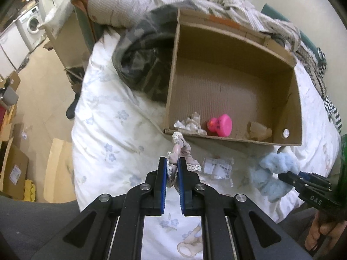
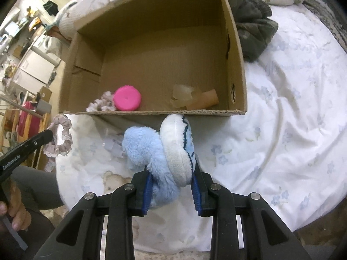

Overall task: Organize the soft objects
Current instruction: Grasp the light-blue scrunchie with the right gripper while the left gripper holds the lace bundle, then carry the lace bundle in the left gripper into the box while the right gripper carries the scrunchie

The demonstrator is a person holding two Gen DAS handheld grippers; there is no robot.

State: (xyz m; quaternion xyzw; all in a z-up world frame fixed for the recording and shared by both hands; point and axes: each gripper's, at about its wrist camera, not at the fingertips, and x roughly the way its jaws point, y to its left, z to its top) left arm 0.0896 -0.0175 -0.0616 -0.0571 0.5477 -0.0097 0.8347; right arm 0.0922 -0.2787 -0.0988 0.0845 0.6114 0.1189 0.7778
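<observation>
An open cardboard box [image 1: 290,112] [image 2: 238,65] lies on the bed. Inside it, near the front wall, are a pink toy [image 1: 220,124] [image 2: 127,100], a frilly scrunchie [image 1: 190,124] [image 2: 102,105] and a translucent soft piece [image 1: 259,130] [image 2: 184,96]. My left gripper [image 1: 172,165] is shut on a mauve lace scrunchie [image 1: 181,149] [image 2: 61,138], held just before the box's front edge. My right gripper [image 2: 171,173] [image 1: 286,176] is shut on a fluffy light-blue and white plush [image 2: 160,149] [image 1: 275,171], lifted above the quilt in front of the box.
A white floral quilt [image 1: 108,130] [image 2: 282,119] covers the bed. A dark green garment [image 1: 138,65] [image 2: 253,21] is heaped beside the box. A clear plastic packet [image 1: 219,169] [image 2: 112,147] lies on the quilt between the grippers. A person's hand [image 2: 15,212] holds the left gripper.
</observation>
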